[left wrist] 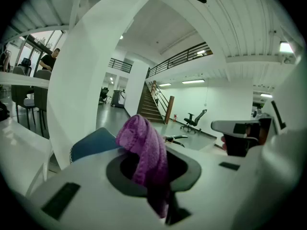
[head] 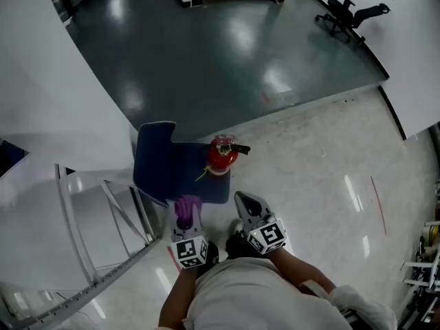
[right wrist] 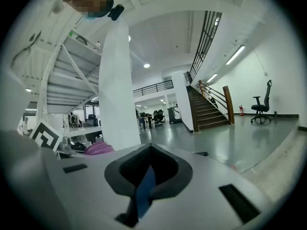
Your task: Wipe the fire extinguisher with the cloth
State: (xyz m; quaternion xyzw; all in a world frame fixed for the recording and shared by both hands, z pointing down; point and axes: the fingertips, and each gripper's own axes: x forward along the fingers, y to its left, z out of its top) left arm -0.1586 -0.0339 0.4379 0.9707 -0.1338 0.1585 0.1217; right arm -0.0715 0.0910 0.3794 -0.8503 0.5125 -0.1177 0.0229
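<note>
A red fire extinguisher with a black handle stands upright on a blue mat on the floor. My left gripper is just short of the mat's near edge, shut on a purple cloth that bunches up over its jaws. Past the cloth, the left gripper view shows only the extinguisher's black handle. To the right of the cloth and below the extinguisher, my right gripper is shut with nothing in it. The cloth appears at the left of the right gripper view.
A white curved wall and a metal stair frame stand close on the left of the mat. A black office chair is far off on the dark green floor. Pale speckled floor spreads to the right.
</note>
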